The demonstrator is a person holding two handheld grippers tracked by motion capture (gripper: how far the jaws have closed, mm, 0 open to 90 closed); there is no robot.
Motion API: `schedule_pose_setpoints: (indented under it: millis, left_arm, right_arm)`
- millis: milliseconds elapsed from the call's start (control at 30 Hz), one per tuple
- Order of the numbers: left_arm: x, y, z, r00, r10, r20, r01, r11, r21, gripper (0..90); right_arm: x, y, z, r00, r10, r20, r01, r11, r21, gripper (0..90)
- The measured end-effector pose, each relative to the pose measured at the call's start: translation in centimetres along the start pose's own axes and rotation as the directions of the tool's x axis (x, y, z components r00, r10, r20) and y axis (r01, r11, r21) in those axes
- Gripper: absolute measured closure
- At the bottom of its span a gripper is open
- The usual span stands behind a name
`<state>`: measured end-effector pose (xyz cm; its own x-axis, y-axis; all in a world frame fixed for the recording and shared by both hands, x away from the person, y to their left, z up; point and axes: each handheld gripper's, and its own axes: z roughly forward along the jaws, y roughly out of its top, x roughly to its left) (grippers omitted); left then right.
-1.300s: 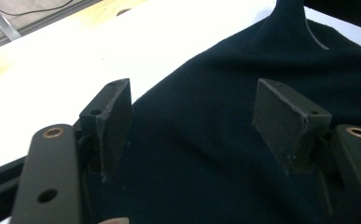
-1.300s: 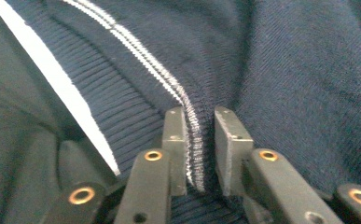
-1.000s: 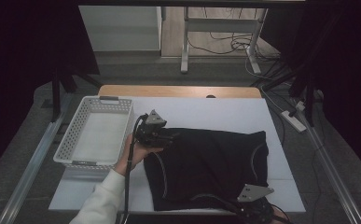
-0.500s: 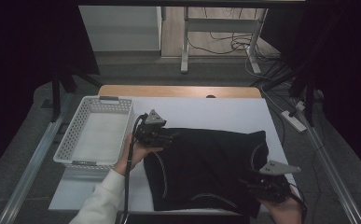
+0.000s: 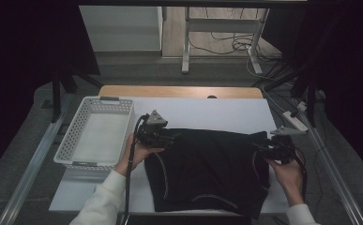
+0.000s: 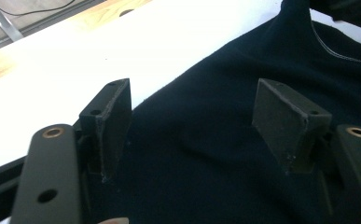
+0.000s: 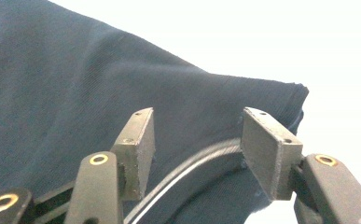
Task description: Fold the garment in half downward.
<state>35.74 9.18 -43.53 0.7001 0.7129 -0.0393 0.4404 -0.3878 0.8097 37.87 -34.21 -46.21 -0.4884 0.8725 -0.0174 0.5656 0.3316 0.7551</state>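
A dark folded garment (image 5: 207, 168) lies on the white table (image 5: 207, 112), with pale stitching lines near its edges. My left gripper (image 5: 172, 137) rests at the garment's far left corner, jaws open over the cloth (image 6: 201, 154) beside its edge. My right gripper (image 5: 259, 149) sits at the garment's right edge, jaws open over the dark cloth (image 7: 75, 93) near a corner. A pale seam line (image 7: 187, 172) curves between the right jaws. Neither gripper holds the fabric.
A white perforated basket (image 5: 97, 136) stands empty at the table's left. A wooden strip (image 5: 179, 91) runs along the table's far edge. A power strip (image 5: 296, 119) and cables lie off the right side. Bare white table (image 6: 122, 46) lies beyond the garment.
My right gripper has moved from the garment's near right corner up along the right edge to its far right part. The left gripper has stayed put.
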Motion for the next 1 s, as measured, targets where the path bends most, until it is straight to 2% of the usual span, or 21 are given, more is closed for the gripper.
schedule_pose_setpoints:
  millis: [167,200,233,267,300,333,367,400,433,533,633,700,733,767,800,833,867,1000]
  left_arm:
    - [-0.1,0.0,0.2,1.0000,0.002,0.000,-0.002,1.0000,0.007,29.0]
    - [-0.1,-0.1,0.2,1.0000,0.002,-0.001,-0.002,1.0000,0.008,29.0]
    - [-0.1,-0.1,0.2,1.0000,0.002,-0.001,-0.002,1.0000,0.008,29.0]
    - [-0.1,-0.1,0.2,1.0000,0.002,-0.001,-0.002,1.0000,0.010,29.0]
    - [-0.1,-0.1,0.2,1.0000,0.002,-0.001,-0.002,1.0000,0.010,29.0]
    - [-0.1,-0.2,0.2,1.0000,0.001,-0.001,-0.001,0.9999,0.011,29.0]
    - [-0.1,-0.2,0.3,1.0000,0.001,-0.002,-0.001,0.9999,0.013,29.0]
    - [0.0,-0.3,0.3,1.0000,-0.001,-0.003,0.001,0.9999,0.016,29.0]
    - [0.0,-0.4,0.3,1.0000,-0.003,-0.004,0.003,0.9998,0.018,29.0]
    - [-0.1,-0.5,0.3,1.0000,-0.001,-0.008,0.001,0.9998,0.022,29.0]
    - [-0.1,-0.5,0.1,0.9999,0.001,-0.012,-0.001,0.9998,0.018,29.0]
    - [0.0,-0.6,-0.1,0.9999,-0.002,-0.015,0.002,0.9999,0.014,29.0]
    - [0.1,-0.6,-0.2,0.9999,-0.003,-0.016,0.003,0.9999,0.012,29.0]
    - [0.1,-0.6,-0.3,0.9998,-0.007,-0.018,0.008,0.9999,0.011,29.0]
    - [0.3,-0.7,-0.4,0.9997,-0.010,-0.021,0.010,0.9999,0.009,29.0]
    - [0.3,-0.7,-0.4,0.9997,-0.010,-0.021,0.010,0.9999,0.009,29.0]
    - [0.3,-0.7,-0.4,0.9997,-0.011,-0.020,0.012,0.9999,0.009,29.0]
    - [0.3,-0.7,-0.3,0.9998,-0.010,-0.018,0.010,0.9999,0.012,29.0]
  right_arm:
    - [-0.5,1.4,1.2,0.9996,0.008,-0.026,-0.009,1.000,-0.013,44.6]
    - [-0.4,2.1,2.1,0.9992,-0.001,-0.041,0.001,1.000,0.003,44.5]
    - [-0.4,2.1,2.1,0.9992,-0.001,-0.041,0.001,1.000,0.003,44.5]
    - [-0.1,2.5,3.1,0.9988,-0.016,-0.046,0.016,1.000,0.012,44.5]
    - [-0.1,2.5,3.1,0.9988,-0.016,-0.046,0.016,1.000,0.012,44.5]
    - [0.3,2.7,4.1,0.9978,-0.032,-0.057,0.034,0.999,0.033,44.5]
    - [0.3,2.7,4.1,0.9978,-0.032,-0.057,0.034,0.999,0.033,44.5]
    - [0.9,2.9,5.2,0.9969,-0.049,-0.061,0.053,0.997,0.053,44.7]
    - [0.9,2.9,5.2,0.9969,-0.049,-0.061,0.053,0.997,0.053,44.7]
    - [1.7,3.3,6.8,0.9942,-0.091,-0.057,0.097,0.991,0.092,45.1]
    - [1.7,3.4,7.5,0.9937,-0.104,-0.041,0.108,0.988,0.113,45.1]
    - [1.6,3.3,7.5,0.9933,-0.113,-0.026,0.115,0.986,0.123,45.1]
    - [0.8,3.2,7.2,0.9942,-0.108,-0.003,0.107,0.985,0.134,45.1]
    - [0.8,3.2,7.2,0.9942,-0.108,-0.003,0.107,0.985,0.134,45.1]
    - [-0.2,3.2,6.4,0.9973,-0.073,0.012,0.071,0.991,0.112,45.9]
    - [-0.2,3.2,6.4,0.9973,-0.073,0.012,0.071,0.991,0.112,45.9]
    - [-0.8,3.2,6.0,0.9984,-0.051,0.024,0.049,0.993,0.103,45.9]
    - [-2.7,2.8,4.7,0.9956,-0.005,0.093,-0.003,0.996,0.089,47.2]
